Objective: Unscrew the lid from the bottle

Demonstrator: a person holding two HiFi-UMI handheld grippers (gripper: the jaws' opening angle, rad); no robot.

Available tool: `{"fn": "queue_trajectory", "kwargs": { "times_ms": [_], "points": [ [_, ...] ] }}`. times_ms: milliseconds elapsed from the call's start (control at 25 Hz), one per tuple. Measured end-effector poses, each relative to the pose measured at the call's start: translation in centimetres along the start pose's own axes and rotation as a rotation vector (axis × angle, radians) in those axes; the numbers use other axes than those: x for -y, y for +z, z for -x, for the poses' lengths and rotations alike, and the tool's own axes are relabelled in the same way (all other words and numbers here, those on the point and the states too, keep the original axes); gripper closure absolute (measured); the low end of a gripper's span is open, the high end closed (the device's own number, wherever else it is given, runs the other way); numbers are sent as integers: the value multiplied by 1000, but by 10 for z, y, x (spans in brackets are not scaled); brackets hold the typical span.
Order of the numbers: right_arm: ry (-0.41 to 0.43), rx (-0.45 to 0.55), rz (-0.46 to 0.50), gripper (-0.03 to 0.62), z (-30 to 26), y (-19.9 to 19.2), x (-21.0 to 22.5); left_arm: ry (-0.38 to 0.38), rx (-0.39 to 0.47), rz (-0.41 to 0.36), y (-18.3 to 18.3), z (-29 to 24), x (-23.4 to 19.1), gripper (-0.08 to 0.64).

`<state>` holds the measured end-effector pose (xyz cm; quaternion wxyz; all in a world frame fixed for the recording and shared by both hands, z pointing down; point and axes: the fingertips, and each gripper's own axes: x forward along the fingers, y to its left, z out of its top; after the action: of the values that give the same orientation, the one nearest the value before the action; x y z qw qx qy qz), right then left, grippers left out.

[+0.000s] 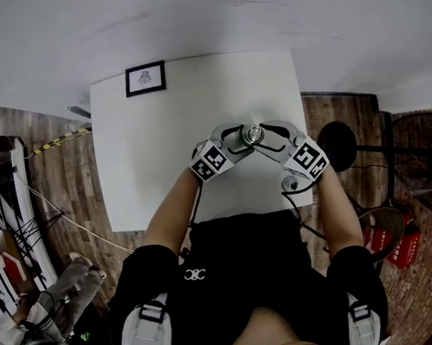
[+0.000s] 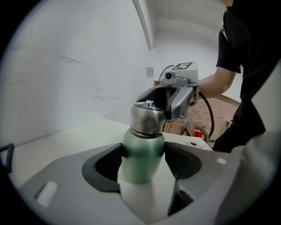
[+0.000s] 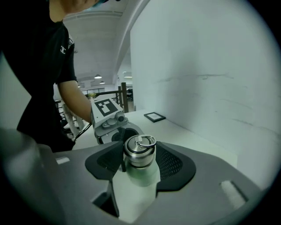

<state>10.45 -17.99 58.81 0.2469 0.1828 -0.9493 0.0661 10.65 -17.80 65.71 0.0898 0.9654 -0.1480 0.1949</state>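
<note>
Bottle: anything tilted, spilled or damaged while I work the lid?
Nothing stands out. The bottle stands upright on the table, its lid sitting straight, no spill visible. The left gripper clamps the green body and the right gripper clamps the lid.

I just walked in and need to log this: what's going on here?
A person at a white table holds a gripper in each hand. The left gripper clamps the green bottle by its body, while the right gripper has its fingers on the steel lid. The lid is still on, apparently mid-unscrewing.
</note>
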Motion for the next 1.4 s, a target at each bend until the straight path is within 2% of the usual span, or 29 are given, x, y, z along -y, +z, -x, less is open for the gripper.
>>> {"fn": "queue_trajectory", "kwargs": {
  "times_ms": [120, 240, 360, 520, 600, 760, 960, 1080, 1240, 1320, 1400],
  "points": [
    [78, -50, 40, 359, -1, 2, -1, -8, 0, 1, 0, 1, 0, 201],
    [36, -51, 9, 357, 2, 5, 1, -9, 2, 6, 0, 0, 0, 201],
    [-82, 48, -105, 356, 14, 17, -1, -4, 4, 8, 0, 1, -1, 201],
    [-355, 217, -257, 344, 33, 21, -4, 8, 4, 16, 1, 1, -1, 201],
    [-473, 266, -326, 343, 36, 15, -6, 14, 7, 17, 1, 0, -1, 199],
    [-627, 255, -387, 344, 25, -2, -9, 25, 8, 21, 0, 0, -1, 199],
    [-722, 252, -394, 345, 12, 2, -3, 28, 3, 25, 0, 0, 0, 201],
    [-734, 243, -393, 348, 8, 4, 4, 30, 1, 23, 0, 0, 0, 201],
    [-688, 224, -350, 365, 7, 4, 3, 29, -2, 19, 0, -1, 0, 201],
    [-636, 210, -322, 365, 7, 4, 3, 27, -1, 18, 1, -1, 0, 201],
    [-543, 198, -290, 365, 6, 5, 3, 24, 0, 17, 1, -1, 0, 201]
  ]
}}
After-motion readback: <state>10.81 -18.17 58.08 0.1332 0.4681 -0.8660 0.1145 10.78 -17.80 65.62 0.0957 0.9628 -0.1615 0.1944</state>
